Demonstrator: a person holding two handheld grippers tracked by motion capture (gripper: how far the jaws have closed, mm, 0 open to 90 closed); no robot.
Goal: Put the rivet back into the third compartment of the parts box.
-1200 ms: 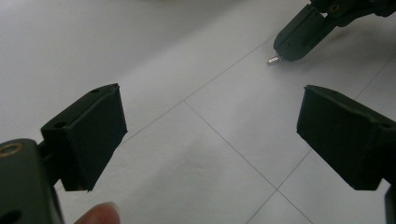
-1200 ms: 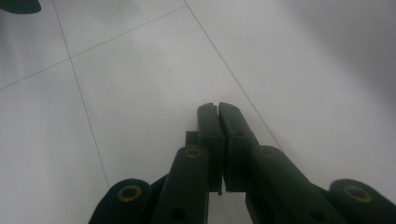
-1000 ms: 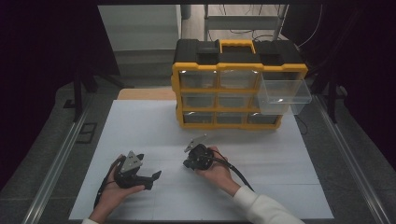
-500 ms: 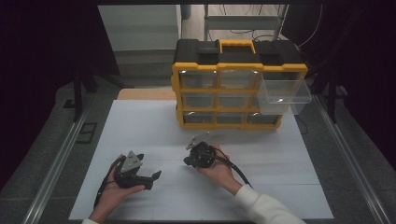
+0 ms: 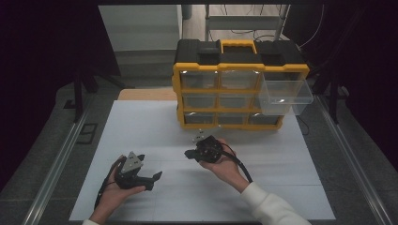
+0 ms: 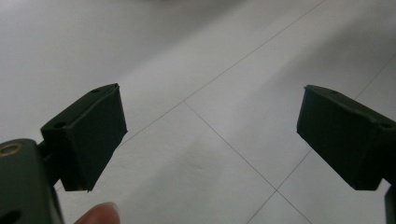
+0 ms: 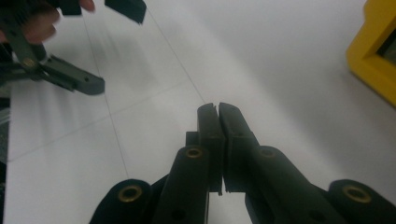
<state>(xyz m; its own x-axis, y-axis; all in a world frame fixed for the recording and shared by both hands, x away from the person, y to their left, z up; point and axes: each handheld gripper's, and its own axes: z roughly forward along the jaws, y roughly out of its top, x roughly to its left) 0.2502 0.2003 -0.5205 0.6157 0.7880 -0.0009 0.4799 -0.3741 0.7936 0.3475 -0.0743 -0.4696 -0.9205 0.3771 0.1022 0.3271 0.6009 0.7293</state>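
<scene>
The left gripper [image 5: 155, 176] rests low over the near left of the white surface [image 5: 141, 126], its jaws spread wide with nothing between them. The right gripper [image 5: 188, 153] is held just right of the middle, near the front of the yellow drawer cabinet [image 5: 180, 93], its jaws pressed together and empty. At the cabinet's upper right a clear drawer [image 5: 284, 96] stands pulled out.
</scene>
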